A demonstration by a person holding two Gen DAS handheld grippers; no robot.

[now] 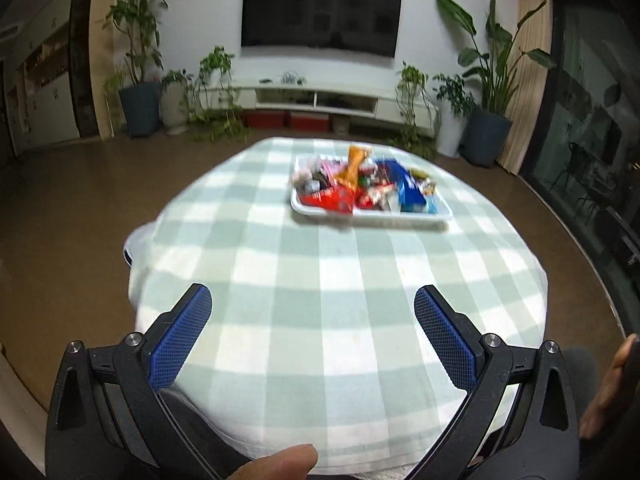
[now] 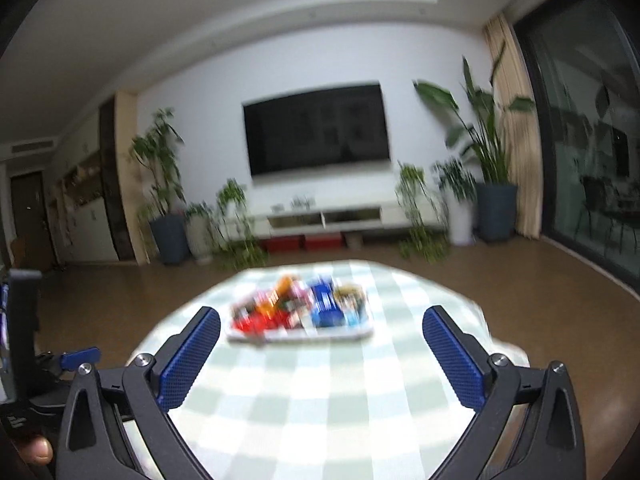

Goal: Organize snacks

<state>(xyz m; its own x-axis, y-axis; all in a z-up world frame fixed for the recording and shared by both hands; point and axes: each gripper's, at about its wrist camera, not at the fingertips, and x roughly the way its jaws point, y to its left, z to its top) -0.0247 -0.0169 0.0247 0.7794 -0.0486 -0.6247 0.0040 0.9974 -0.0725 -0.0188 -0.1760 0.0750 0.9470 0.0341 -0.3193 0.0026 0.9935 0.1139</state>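
Hovering: left gripper (image 1: pixel 312 300) and right gripper (image 2: pixel 322 322), jaws wide, empty.
Risk: heaped snacks (image 1: pixel 362 186) spilling off tray (image 1: pixel 372 218) near worktop's far edge.

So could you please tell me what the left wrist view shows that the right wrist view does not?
Only the left wrist view shows the open left gripper and a fingertip at its bottom edge. Only the right wrist view shows the open right gripper, the ceiling and a door. Both share the white snack tray, the checked tablecloth and the television.
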